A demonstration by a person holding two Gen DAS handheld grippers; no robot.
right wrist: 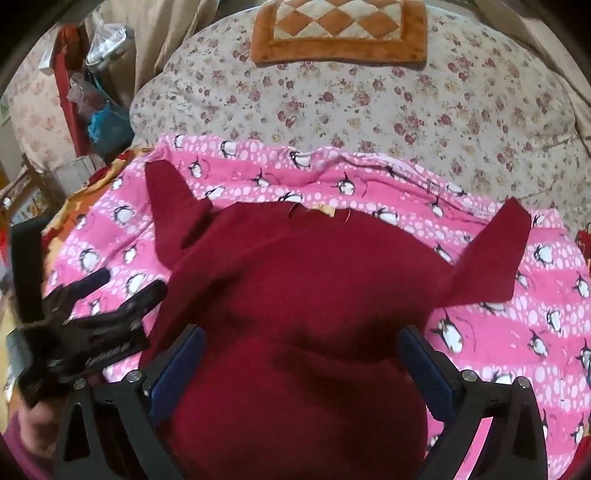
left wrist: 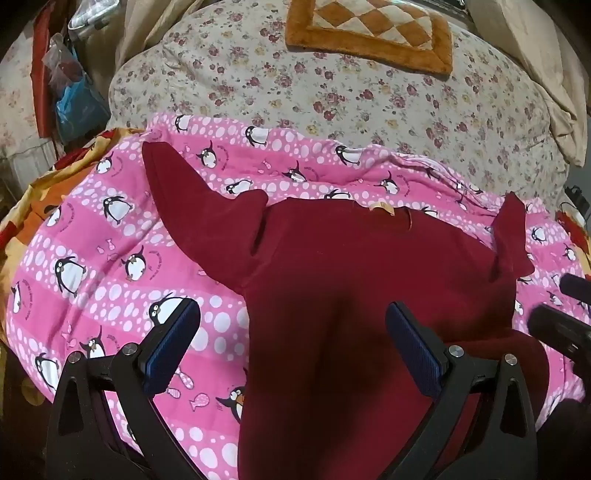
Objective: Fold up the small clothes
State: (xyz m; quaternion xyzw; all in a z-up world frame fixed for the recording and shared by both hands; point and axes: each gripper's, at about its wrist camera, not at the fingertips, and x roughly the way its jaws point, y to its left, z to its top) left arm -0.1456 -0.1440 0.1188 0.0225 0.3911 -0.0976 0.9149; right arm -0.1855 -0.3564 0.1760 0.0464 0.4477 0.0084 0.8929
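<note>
A dark red long-sleeved top point(left wrist: 332, 280) lies flat on a pink penguin-print blanket point(left wrist: 92, 258), collar away from me, both sleeves spread outward. My left gripper point(left wrist: 291, 321) is open and empty, above the top's lower left part. My right gripper point(right wrist: 301, 350) is open and empty, above the top's point(right wrist: 306, 280) lower middle. The right gripper shows at the right edge of the left wrist view point(left wrist: 565, 317); the left gripper shows at the left of the right wrist view point(right wrist: 122, 295).
The pink blanket point(right wrist: 517, 332) lies on a bed with a floral quilt point(left wrist: 369, 92). A brown checkered cushion point(left wrist: 373, 29) sits at the far side. Bags and clutter point(left wrist: 70, 92) stand at the far left beside the bed.
</note>
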